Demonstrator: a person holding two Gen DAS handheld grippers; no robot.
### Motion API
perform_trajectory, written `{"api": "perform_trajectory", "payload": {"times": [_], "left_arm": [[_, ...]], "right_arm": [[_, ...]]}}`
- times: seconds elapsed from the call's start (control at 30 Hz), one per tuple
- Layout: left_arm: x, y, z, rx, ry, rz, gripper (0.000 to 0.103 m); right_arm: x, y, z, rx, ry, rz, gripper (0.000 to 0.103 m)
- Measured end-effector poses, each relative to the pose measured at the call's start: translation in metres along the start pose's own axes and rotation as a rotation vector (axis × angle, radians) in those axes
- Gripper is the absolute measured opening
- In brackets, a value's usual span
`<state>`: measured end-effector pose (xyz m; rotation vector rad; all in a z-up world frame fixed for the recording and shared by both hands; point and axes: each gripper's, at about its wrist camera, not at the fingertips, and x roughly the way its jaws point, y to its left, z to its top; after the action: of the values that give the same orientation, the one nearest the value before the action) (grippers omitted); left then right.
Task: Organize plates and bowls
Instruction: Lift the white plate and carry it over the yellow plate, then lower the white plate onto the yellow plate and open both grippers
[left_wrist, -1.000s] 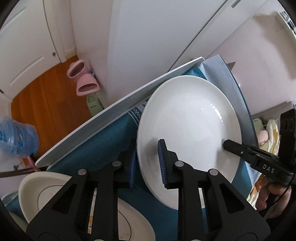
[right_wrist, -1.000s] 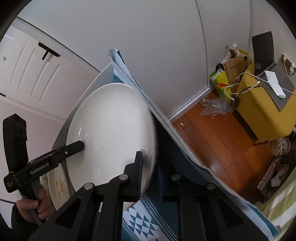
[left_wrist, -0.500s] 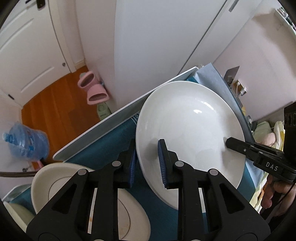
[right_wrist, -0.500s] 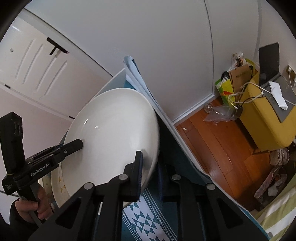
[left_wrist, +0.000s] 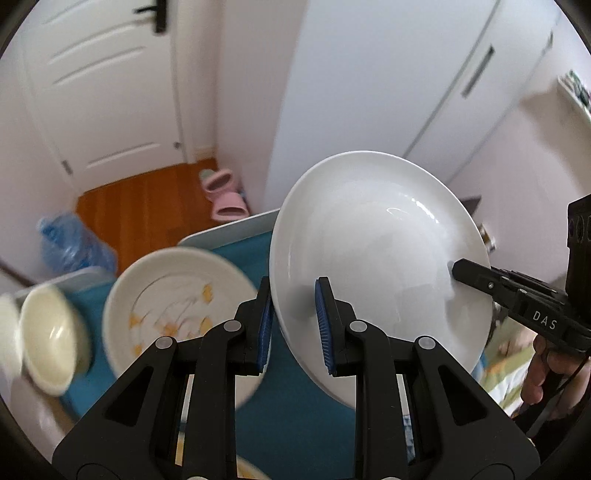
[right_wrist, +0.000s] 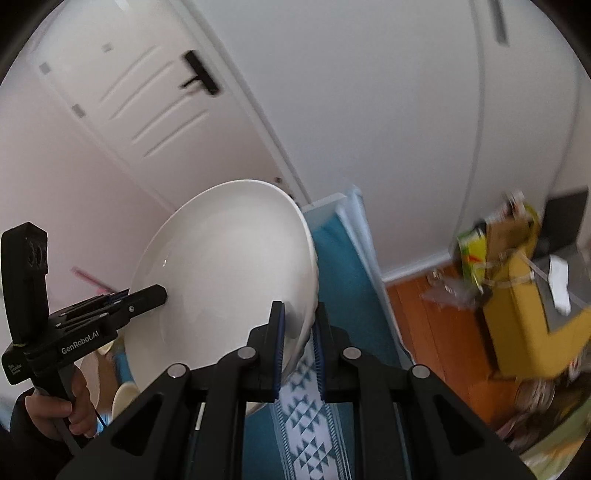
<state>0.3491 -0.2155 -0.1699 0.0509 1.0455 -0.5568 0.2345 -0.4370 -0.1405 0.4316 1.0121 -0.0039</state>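
Observation:
A large plain white plate (left_wrist: 376, 254) hangs in the air above the table, held by both grippers at opposite rims. My left gripper (left_wrist: 293, 317) is shut on its near rim. The right gripper (left_wrist: 456, 271) clamps the far rim in that view. In the right wrist view the same white plate (right_wrist: 225, 273) fills the centre, my right gripper (right_wrist: 298, 341) is shut on its rim, and the left gripper (right_wrist: 162, 293) pinches the opposite edge. Below lie a cream plate with yellow flowers (left_wrist: 177, 306) and a cream bowl (left_wrist: 51, 339).
The table carries a teal cloth (left_wrist: 295, 417) with a white triangle-patterned band (right_wrist: 306, 417). Beyond its edge are wooden floor, pink slippers (left_wrist: 225, 192), a blue water bottle (left_wrist: 70, 240), white doors, and a yellow seat (right_wrist: 532, 314) with bags. A hand (right_wrist: 55, 410) grips the left handle.
Both grippers have lifted the white plate well above the table. The view has swung so that the flowered plate and the cream bowl now show beneath, and more door and floor show.

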Motion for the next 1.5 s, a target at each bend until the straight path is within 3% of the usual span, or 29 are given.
{"api": "perform_trajectory", "payload": {"times": [0.23, 0.47, 0.7, 0.87, 1.17, 1.5], "left_arm": [[-0.078, 0.016, -0.055, -0.16, -0.095, 0.122, 0.02], [-0.122, 0.044, -0.136, -0.334, -0.103, 0.262, 0.02], [-0.12, 0.09, -0.208, -0.476, -0.023, 0.319, 0.02], [-0.101, 0.114, -0.242, -0.51, 0.027, 0.337, 0.02], [-0.083, 0.129, -0.261, -0.496, 0.068, 0.358, 0.02], [-0.069, 0.122, -0.256, -0.413, 0.114, 0.458, 0.02]], "right_arm": [[-0.022, 0.049, -0.013, -0.183, 0.019, 0.142, 0.013], [-0.007, 0.099, -0.052, -0.356, 0.121, 0.274, 0.013], [0.039, 0.14, -0.105, -0.469, 0.263, 0.312, 0.013], [0.076, 0.156, -0.137, -0.513, 0.338, 0.292, 0.013], [0.096, 0.177, -0.148, -0.585, 0.343, 0.236, 0.013], [0.099, 0.184, -0.152, -0.658, 0.319, 0.191, 0.013]]}}
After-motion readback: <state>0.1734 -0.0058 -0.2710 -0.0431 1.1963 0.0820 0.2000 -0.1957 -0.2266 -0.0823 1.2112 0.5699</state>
